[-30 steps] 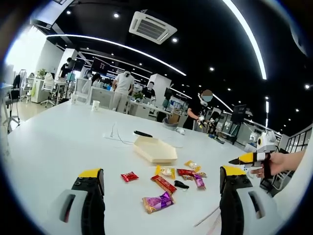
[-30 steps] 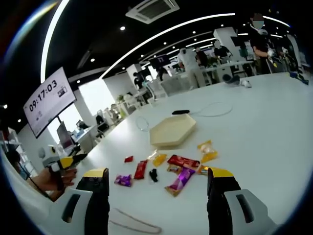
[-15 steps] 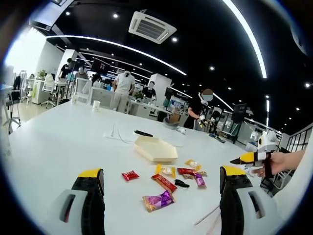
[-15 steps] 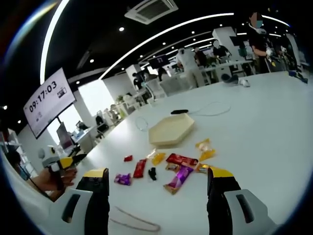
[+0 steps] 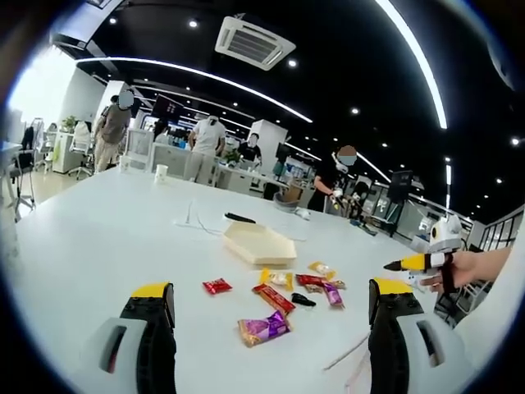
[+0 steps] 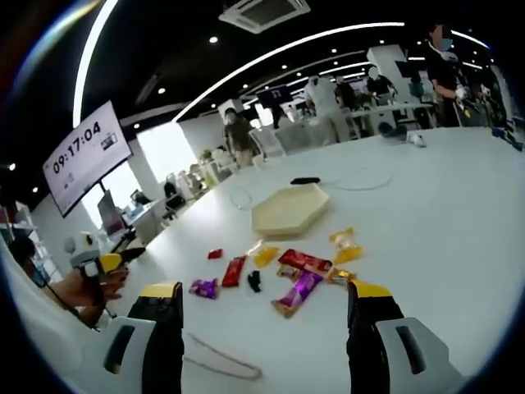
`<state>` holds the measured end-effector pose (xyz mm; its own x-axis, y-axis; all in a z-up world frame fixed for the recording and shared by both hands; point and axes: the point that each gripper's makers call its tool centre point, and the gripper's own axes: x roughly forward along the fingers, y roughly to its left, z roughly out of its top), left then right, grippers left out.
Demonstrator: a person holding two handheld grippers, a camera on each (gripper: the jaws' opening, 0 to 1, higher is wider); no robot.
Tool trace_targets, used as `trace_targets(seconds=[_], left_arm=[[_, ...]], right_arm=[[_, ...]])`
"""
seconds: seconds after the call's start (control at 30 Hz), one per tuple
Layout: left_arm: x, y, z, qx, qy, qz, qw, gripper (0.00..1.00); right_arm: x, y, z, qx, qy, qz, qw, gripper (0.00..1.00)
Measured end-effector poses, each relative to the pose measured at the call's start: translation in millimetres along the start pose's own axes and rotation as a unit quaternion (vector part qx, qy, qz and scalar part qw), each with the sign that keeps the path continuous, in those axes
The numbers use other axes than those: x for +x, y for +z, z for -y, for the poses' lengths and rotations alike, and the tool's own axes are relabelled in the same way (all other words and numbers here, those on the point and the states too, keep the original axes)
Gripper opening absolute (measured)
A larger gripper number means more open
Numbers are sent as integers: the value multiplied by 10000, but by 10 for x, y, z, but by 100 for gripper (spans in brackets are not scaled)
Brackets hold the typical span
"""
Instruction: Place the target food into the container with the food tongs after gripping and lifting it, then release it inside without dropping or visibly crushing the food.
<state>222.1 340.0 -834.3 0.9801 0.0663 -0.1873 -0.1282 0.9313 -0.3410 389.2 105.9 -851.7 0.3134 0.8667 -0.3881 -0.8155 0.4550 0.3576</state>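
the left gripper (image 5: 261, 328) and right gripper (image 6: 256, 328) both hover over the white table (image 5: 90, 238) with jaws spread wide, pinching nothing. wrapped snacks lie scattered just in front of the pale hexagonal tray (image 5: 259, 244); which one is the target i cannot tell. the purple packet (image 5: 264, 327) lies nearest the left gripper. these look light, crinkly and slippery, the contents likely crushable, so a gentle hold across the middle of a packet seems best. the thin pale tongs (image 6: 212, 358) lie on the table near the right gripper, untouched.
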Motion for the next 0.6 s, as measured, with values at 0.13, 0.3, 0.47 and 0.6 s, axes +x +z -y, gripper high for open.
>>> trace_targets(seconds=[0.13,0.3,0.47,0.6], left_arm=[[23,-2,40,44,-64,-11,10000,99],[69,-52,197,62,-390,45,9992,99],[115,-260,367,-22,-753,-334,9966,99],[146,-317,452,7,-902,-448,9949,99]], right_arm=[[-1,-53,3,52,42,-26,10000,84],[13,-112,22,141,73,-72,9998,83],[2,-161,62,164,23,-139,9998,82],[1,-197,107,272,-2,-133,9995,82]])
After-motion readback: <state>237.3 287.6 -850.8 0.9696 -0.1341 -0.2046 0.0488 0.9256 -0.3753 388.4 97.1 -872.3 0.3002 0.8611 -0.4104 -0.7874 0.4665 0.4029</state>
